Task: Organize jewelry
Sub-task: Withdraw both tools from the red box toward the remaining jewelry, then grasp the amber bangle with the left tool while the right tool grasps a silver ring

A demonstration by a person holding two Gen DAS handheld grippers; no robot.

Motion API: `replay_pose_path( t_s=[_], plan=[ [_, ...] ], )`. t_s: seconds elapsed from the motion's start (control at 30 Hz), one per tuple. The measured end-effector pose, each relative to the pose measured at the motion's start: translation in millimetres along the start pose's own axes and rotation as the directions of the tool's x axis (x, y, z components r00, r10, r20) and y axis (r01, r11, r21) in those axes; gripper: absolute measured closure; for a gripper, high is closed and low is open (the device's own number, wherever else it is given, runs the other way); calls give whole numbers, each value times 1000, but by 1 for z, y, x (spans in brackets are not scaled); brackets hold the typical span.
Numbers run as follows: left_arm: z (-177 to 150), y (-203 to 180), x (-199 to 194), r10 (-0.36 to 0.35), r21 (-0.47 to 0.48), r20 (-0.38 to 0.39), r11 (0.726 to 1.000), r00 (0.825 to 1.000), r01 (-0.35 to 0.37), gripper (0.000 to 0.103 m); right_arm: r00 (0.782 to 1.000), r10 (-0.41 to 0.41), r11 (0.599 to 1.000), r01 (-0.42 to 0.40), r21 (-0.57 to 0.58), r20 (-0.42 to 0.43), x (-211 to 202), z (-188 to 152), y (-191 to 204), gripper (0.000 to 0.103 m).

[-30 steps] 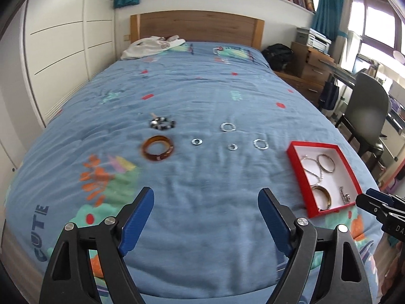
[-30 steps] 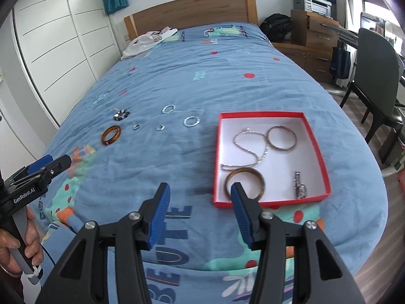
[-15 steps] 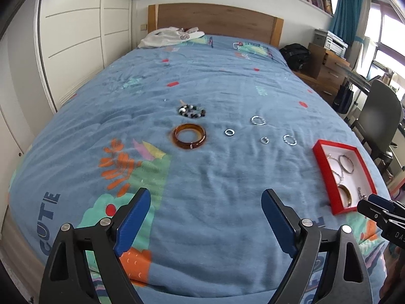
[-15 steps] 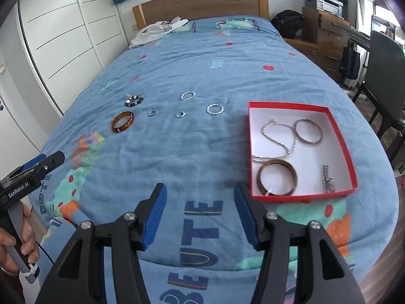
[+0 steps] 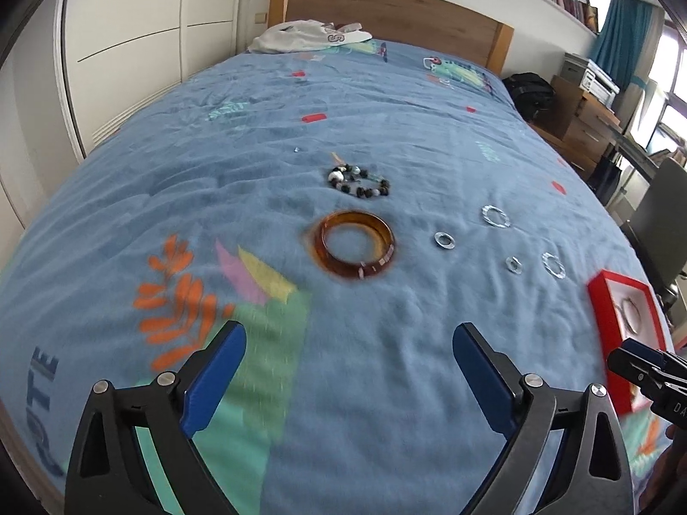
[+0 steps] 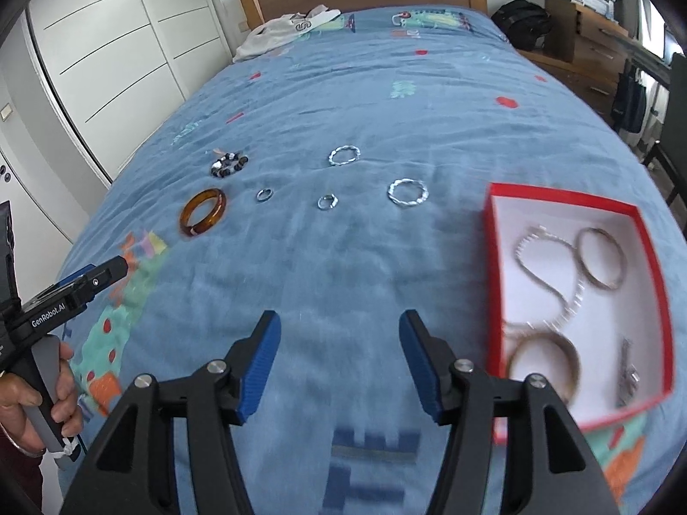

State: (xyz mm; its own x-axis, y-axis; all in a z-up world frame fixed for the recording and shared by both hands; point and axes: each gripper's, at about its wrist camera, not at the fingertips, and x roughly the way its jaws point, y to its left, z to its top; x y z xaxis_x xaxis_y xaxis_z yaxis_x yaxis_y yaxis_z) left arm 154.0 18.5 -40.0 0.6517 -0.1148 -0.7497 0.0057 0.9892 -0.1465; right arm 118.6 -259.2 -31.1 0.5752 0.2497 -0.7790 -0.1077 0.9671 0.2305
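An amber bangle (image 5: pixel 353 249) lies on the blue bedspread, straight ahead of my open, empty left gripper (image 5: pixel 348 345); it also shows in the right wrist view (image 6: pixel 202 212). A dark bead bracelet (image 5: pixel 360 180) lies just beyond it. Several silver rings (image 5: pixel 444 240) lie to its right. A red box (image 6: pixel 575 296) with a white inside holds a chain, two bangles and a small clasp piece. My right gripper (image 6: pixel 339 341) is open and empty, just left of the box.
A white garment (image 5: pixel 307 36) lies by the wooden headboard. White wardrobe doors (image 5: pixel 129 43) stand on the left. A black bag, wooden drawers and a chair (image 5: pixel 657 223) stand to the right of the bed.
My left gripper has moved forward and left, so the amber bangle is nearer and centred. My right gripper has moved forward toward the rings. Both stay open.
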Motion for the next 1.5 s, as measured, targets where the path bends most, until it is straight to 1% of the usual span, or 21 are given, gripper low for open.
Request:
replay_pose_path(
  t_s=[0.2,0.33,0.47,0.67,0.93,1.0,1.03,1.07,1.1,1.13,1.2,1.23,1.4,1.5],
  plan=[
    [21,6,46,2,15,-11,1000,1000,-2,5,999,32,999,-32,-11,-12,46,26,3,47],
    [30,7,70,-7,11,-22,1000,1000,7,5,999,35,999,-35,-21,-19,78,38,4,47],
    [36,5,92,-2,23,-32,1000,999,3,4,999,31,999,-31,-17,-26,103,47,4,47],
    [43,2,114,12,35,-44,999,999,-10,4,999,33,999,-34,-15,-13,125,63,3,47],
    [48,1,132,13,31,-54,999,998,-11,4,999,38,998,-38,-54,-2,141,74,10,49],
    [48,1,135,16,35,-56,999,998,-14,5,999,38,997,-38,-62,-1,142,74,11,52],
    [48,0,137,19,39,-58,999,998,-16,7,999,37,997,-37,-66,-1,143,74,12,53],
    [47,0,138,19,42,-59,999,998,-17,8,999,37,997,-37,-71,-1,144,73,13,57],
    [46,-1,139,20,45,-56,999,998,-18,11,999,35,997,-35,-73,0,144,73,13,63],
    [46,-1,138,21,50,-52,999,998,-18,17,1000,31,997,-31,-72,0,145,73,12,65],
    [46,-3,137,19,58,-44,998,999,-17,27,1000,30,997,-30,-69,-1,146,74,10,81],
    [46,-3,137,19,57,-42,998,999,-17,27,999,32,997,-32,-67,-4,146,75,9,84],
    [47,-2,133,12,48,-37,999,999,-10,27,999,41,996,-42,-80,-7,144,76,9,84],
    [47,-4,126,9,52,-35,999,999,-7,27,998,60,996,-60,-72,1,137,75,10,84]
  ],
)
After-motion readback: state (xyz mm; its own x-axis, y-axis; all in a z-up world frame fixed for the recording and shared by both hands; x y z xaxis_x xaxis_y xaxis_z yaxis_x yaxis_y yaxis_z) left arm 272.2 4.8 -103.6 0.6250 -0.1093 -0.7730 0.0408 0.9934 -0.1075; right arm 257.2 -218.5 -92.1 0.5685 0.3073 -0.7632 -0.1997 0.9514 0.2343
